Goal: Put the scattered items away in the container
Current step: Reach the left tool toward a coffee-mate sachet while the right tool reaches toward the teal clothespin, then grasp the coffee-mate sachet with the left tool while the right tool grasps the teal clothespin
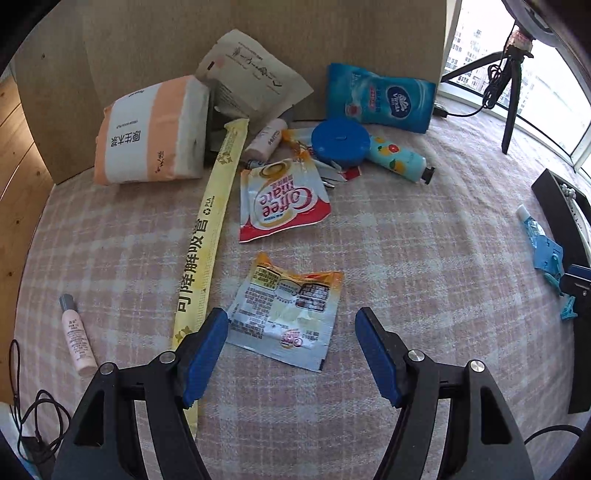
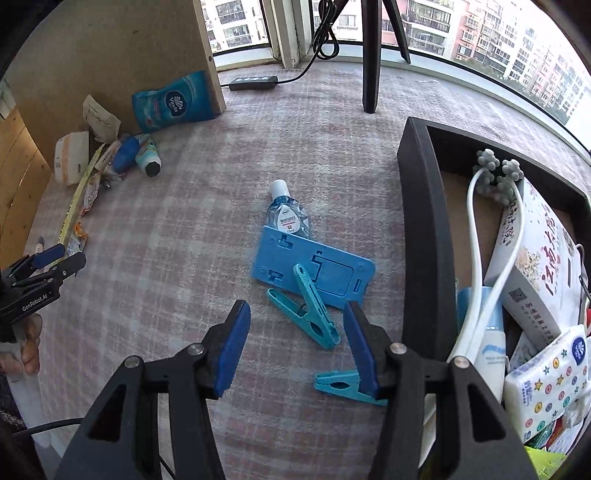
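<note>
My left gripper [image 1: 291,325] is open and empty, its fingers on either side of a crumpled yellow sachet [image 1: 286,317] on the checked cloth. Beyond lie a Coffee-mate sachet [image 1: 280,201], a long yellow straw packet [image 1: 208,236] and a small pink bottle [image 1: 77,336]. My right gripper [image 2: 295,321] is open and empty, just over a teal clothes peg [image 2: 310,314]. A second teal peg [image 2: 343,386] lies by its right finger. A blue plastic stand [image 2: 314,266] and a small clear bottle [image 2: 286,214] lie ahead. The black container [image 2: 424,229] stands at the right, holding boxes and tissue packs.
At the back by the cardboard wall [image 1: 258,22] lie an orange tissue pack [image 1: 151,133], a blue Vinda pack [image 1: 380,98], a blue round lid [image 1: 340,142] and a hand-cream tube [image 1: 399,157]. A tripod leg [image 2: 371,55] and a power strip [image 2: 253,83] stand near the window.
</note>
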